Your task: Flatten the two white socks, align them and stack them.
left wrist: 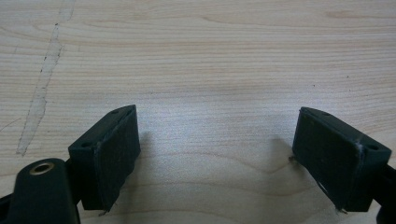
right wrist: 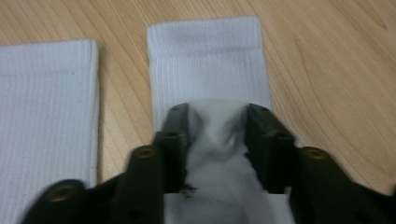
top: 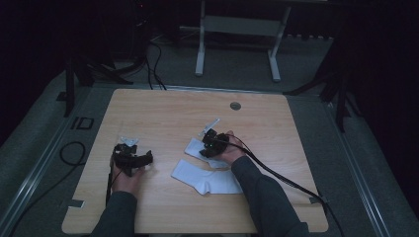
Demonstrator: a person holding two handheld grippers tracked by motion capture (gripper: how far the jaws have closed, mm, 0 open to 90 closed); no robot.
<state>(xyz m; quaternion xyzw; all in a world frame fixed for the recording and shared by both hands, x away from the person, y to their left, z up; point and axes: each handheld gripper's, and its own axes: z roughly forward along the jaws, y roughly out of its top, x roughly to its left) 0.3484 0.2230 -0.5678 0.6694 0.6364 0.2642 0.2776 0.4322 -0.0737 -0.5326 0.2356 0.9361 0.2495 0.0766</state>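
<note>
- My right gripper point(right wrist: 217, 140) has its jaws pinched on the fabric of one white sock point(right wrist: 208, 65), which bunches up between them; the ribbed cuff end lies flat on the wooden surface point(right wrist: 336, 70) just beyond the jaw tips.
- From the high view, that sock point(top: 195, 147) sits near the middle of the surface, under my right gripper point(top: 211, 139) and partly hidden by my hand.
- The second sock point(top: 207, 178) lies flat just beside it, closer to my edge of the surface, with its bent foot end pointing toward my right sleeve. In the right gripper view its cuff point(right wrist: 46, 107) lies alongside the gripped sock, with a thin strip of wood between them, so the two do not touch there.
- My left gripper point(left wrist: 215, 154) holds nothing: its jaws stand wide apart over bare wood. In the high view it point(top: 132, 158) rests well to the left of both socks.
- I judge the work to be at an early stage: one sock is gripped, but the two socks are not yet laid together or folded.
- What seems left is to lift or drag the gripped sock onto its partner, line up the cuffs, and bring my left gripper in to help.
</note>
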